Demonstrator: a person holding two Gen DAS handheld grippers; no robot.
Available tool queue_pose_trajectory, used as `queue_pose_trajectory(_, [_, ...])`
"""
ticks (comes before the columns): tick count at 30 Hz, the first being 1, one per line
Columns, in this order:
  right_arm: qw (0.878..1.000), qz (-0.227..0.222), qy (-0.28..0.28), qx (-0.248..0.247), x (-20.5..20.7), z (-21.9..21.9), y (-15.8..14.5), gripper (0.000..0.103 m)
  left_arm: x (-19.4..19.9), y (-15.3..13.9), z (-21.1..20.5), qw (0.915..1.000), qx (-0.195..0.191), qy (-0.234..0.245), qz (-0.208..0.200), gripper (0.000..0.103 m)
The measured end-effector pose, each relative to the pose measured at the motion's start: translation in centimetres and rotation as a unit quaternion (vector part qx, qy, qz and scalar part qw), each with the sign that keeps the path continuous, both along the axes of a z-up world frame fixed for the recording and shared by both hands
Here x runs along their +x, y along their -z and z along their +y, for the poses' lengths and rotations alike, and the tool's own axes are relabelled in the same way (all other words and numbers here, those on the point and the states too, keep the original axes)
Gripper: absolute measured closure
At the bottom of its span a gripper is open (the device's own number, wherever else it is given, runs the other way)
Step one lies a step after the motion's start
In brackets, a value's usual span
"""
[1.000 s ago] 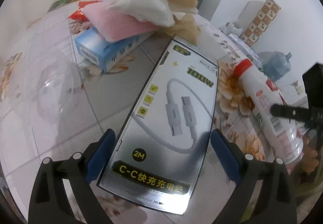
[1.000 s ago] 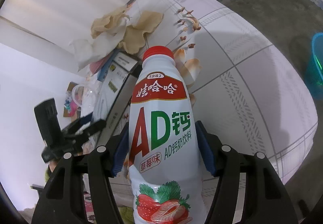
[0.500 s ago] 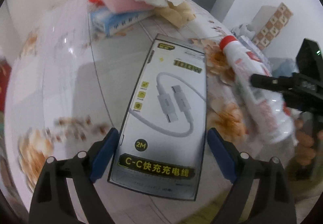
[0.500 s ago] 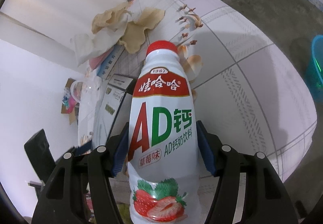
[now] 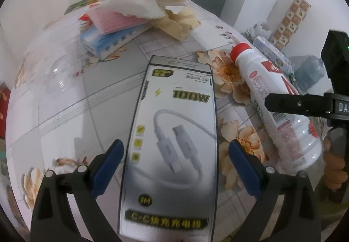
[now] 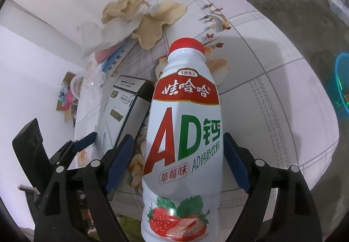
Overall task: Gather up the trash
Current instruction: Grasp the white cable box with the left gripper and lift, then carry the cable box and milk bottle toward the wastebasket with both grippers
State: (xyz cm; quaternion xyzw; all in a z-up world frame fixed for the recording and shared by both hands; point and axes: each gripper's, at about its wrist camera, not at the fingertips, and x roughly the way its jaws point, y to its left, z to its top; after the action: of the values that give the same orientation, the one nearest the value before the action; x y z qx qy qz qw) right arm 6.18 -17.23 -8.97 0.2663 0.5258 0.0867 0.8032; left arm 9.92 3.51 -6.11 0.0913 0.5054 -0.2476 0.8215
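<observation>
The left gripper (image 5: pixel 174 167) is seen with jaws wide, just opened further, a cable box (image 5: pixel 174 133) lying between them untouched on the worktop (image 5: pixel 65 111). The right gripper (image 6: pixel 176 161) jaws have just been opening; the drink bottle (image 6: pixel 185 133) between them is no longer pressed, beside the box.

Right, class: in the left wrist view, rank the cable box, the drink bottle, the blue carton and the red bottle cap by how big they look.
1. cable box, though it sits nearest the camera
2. drink bottle
3. blue carton, farther away, so true size is unsure
4. red bottle cap
</observation>
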Motion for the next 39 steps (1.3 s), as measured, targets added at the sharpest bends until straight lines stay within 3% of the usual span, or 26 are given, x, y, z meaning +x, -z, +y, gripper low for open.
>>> queue_pose_trajectory(10, [1.0, -0.008, -0.005, -0.006, 0.6, 0.2, 0.1, 0.026, 0.8, 1.5, -1.3, 0.9997, 0.02, -0.012, -0.001, 0.009])
queue_pose_trajectory(16, [1.0, -0.01, -0.005, -0.019, 0.2, 0.1, 0.0, 0.032, 0.8, 1.6, -1.7, 0.9991, 0.036, -0.013, -0.016, 0.014])
queue_pose_trajectory(21, [1.0, -0.009, -0.004, -0.03, 0.0, 0.0, 0.0, 0.045, 0.7, 1.6, -1.7, 0.9991, 0.036, -0.014, -0.017, 0.015])
queue_pose_trajectory(39, [1.0, -0.019, 0.011, -0.01, -0.5, -1.1, -0.1, 0.048, 0.4, 1.3, -1.8, 0.9986, 0.038, -0.02, -0.032, 0.016])
